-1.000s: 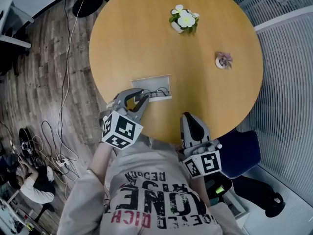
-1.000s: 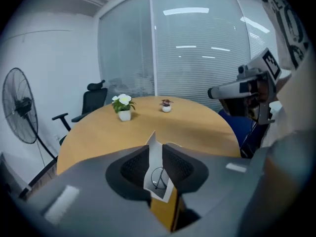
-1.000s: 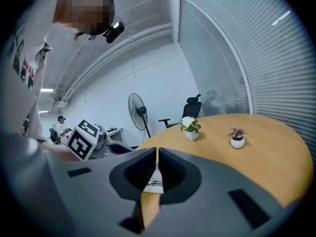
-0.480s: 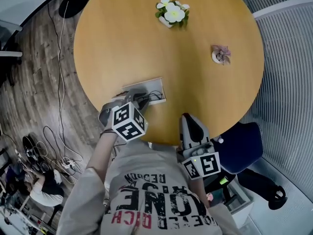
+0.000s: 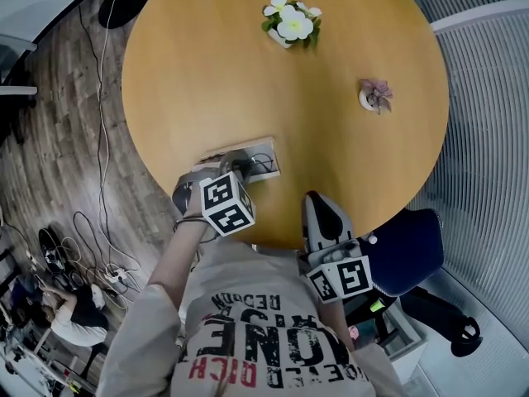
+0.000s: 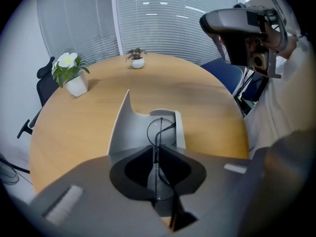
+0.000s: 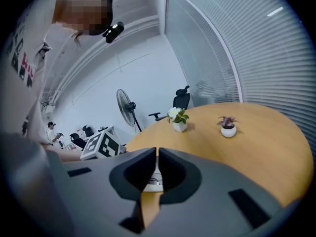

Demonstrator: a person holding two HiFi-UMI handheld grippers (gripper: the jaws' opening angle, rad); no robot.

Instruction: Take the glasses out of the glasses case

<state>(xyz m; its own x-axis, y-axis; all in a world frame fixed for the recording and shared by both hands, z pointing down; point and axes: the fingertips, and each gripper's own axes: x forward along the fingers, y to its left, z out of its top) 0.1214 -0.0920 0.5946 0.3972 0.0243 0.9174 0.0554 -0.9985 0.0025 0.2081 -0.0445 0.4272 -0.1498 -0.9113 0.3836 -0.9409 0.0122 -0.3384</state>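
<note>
An open grey-white glasses case [image 5: 266,150] lies near the front edge of the round wooden table [image 5: 347,155]. Thin black wire glasses [image 5: 262,166] rest inside it. My left gripper [image 5: 236,165] points steeply down into the case. In the left gripper view its jaws [image 6: 154,151] are closing, and the glasses' wire frame [image 6: 162,131] runs between the tips, which pinch it. The raised lid [image 6: 122,127] stands to the left. My right gripper [image 5: 319,200] hovers at the table edge, shut and empty; in the right gripper view [image 7: 157,154] the case shows small beyond the tips.
A white pot of white flowers [image 5: 289,23] and a small pot with a pink plant [image 5: 374,97] stand on the far half of the table. A blue chair [image 5: 409,251] is at the right, cables [image 5: 83,238] lie on the floor left.
My left gripper has dropped and tipped down onto the case, and its jaws have narrowed around the glasses frame. The right gripper has hardly shifted.
</note>
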